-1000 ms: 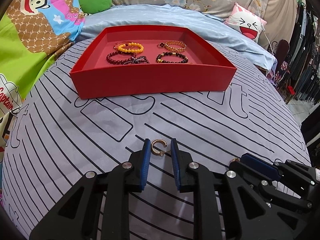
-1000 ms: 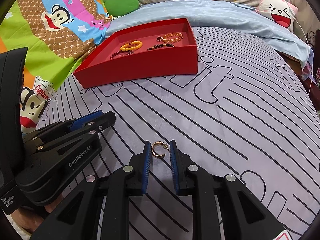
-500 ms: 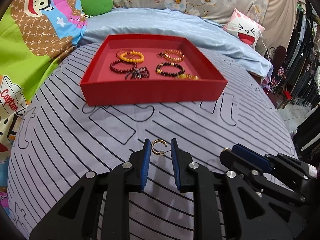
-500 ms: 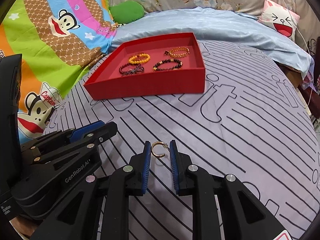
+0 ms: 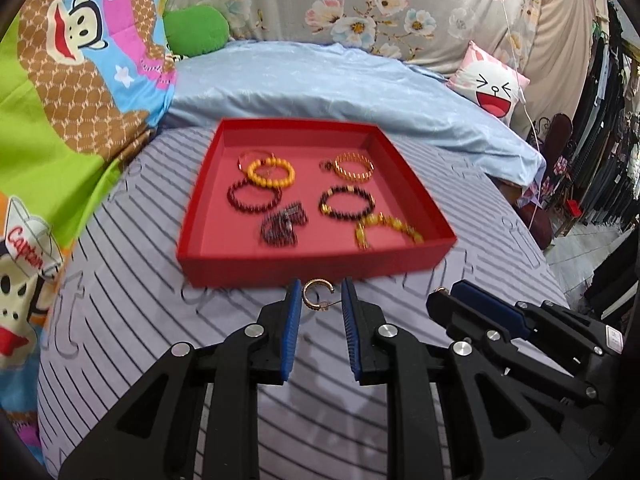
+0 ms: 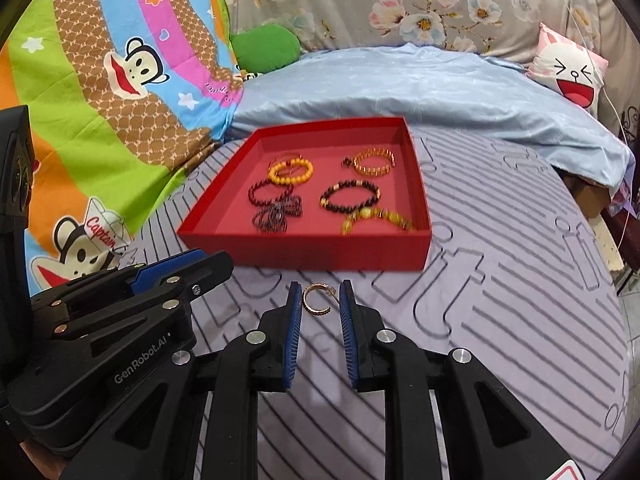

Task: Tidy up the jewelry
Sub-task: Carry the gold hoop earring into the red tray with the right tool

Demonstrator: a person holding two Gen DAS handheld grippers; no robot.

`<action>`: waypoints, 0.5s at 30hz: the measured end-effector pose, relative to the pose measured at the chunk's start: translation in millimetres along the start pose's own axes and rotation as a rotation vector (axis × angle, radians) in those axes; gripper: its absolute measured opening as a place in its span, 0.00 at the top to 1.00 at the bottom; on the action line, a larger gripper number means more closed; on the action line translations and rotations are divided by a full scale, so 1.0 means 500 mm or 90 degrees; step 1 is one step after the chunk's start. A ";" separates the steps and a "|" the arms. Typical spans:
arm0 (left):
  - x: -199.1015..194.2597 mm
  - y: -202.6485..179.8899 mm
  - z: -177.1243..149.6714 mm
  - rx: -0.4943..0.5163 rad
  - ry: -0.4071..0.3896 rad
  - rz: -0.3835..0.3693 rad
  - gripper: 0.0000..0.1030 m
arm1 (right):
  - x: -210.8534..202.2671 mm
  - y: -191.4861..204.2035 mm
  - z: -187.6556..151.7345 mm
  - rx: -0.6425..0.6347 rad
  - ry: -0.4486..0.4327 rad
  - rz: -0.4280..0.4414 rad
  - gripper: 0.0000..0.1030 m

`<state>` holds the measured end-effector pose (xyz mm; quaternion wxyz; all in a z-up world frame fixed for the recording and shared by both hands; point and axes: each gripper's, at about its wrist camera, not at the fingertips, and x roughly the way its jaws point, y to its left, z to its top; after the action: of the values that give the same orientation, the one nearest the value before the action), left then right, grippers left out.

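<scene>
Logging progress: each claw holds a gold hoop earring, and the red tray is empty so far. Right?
Not quite. The left wrist view shows the red tray already holding several bracelets. The left claw and right claw do each hold a gold hoop earring.

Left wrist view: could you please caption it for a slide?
Left gripper holds a gold hoop earring before the red tray.
</scene>
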<state>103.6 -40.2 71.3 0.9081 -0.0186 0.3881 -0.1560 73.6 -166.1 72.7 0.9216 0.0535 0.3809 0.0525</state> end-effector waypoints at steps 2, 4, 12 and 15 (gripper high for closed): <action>0.007 0.004 0.020 0.000 -0.006 0.004 0.81 | 0.008 -0.004 0.022 -0.003 -0.008 -0.004 0.82; 0.019 0.009 0.043 -0.002 -0.010 0.007 0.81 | 0.017 -0.008 0.045 -0.003 -0.015 -0.006 0.83; 0.066 0.021 0.122 0.002 -0.028 0.021 0.81 | 0.072 -0.012 0.125 -0.011 -0.030 -0.014 0.82; 0.089 0.023 0.149 0.006 -0.032 0.028 0.81 | 0.094 -0.020 0.148 -0.004 -0.030 -0.011 0.82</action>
<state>188.7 -49.1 90.4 0.9208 -0.0097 0.3650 -0.1375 159.8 -173.8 90.7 0.9308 0.0488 0.3596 0.0443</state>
